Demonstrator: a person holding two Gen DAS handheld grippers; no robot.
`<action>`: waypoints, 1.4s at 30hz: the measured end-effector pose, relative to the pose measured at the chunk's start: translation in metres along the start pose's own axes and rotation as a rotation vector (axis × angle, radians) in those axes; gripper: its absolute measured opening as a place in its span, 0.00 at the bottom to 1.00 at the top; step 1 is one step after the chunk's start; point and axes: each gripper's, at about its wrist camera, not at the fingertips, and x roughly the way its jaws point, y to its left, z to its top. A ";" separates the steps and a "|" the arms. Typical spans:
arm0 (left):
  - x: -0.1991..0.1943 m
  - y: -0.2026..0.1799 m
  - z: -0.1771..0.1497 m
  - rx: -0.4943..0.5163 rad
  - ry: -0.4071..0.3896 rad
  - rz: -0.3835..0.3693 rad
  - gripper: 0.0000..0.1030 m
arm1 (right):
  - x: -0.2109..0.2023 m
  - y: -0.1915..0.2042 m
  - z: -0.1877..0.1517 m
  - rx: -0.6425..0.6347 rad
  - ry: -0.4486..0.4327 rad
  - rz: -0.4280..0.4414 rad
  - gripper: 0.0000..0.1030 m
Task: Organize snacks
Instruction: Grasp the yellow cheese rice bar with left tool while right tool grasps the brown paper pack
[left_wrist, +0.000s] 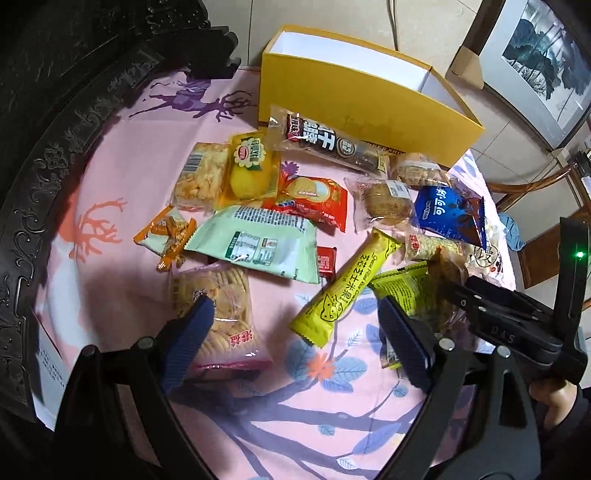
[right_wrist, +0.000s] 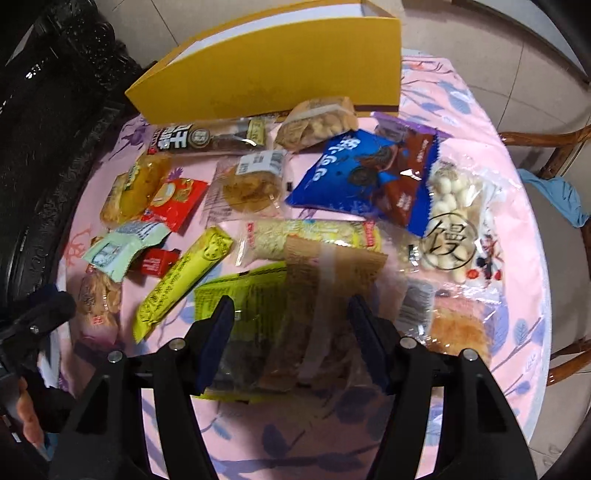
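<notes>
Your right tongs (right_wrist: 291, 339) stood spread over the green-and-tan packets (right_wrist: 291, 295) near the bench's front edge, pinching nothing. Those looked light, crinkly, slippery and crushable; take a sealed end. Left tongs (left_wrist: 295, 332) gaped empty too.

We see pale floor tiles (left_wrist: 325, 14), a framed picture (left_wrist: 543, 70) leaning, dark carved furniture (left_wrist: 55, 122), and a wooden chair (right_wrist: 557, 162).

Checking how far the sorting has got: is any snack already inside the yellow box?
No: the yellow box shows only bare white inside walls where visible, and the snack packets all lie on the pink cloth.
</notes>
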 end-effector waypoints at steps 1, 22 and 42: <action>0.000 0.001 -0.001 -0.006 0.004 0.002 0.89 | -0.001 -0.003 -0.001 0.003 0.003 -0.018 0.63; 0.008 -0.013 0.000 0.052 0.037 -0.050 0.89 | 0.006 -0.019 -0.017 0.097 0.025 -0.059 0.32; 0.099 -0.046 -0.002 0.278 0.108 -0.049 0.58 | -0.014 -0.008 -0.019 0.118 0.043 -0.010 0.32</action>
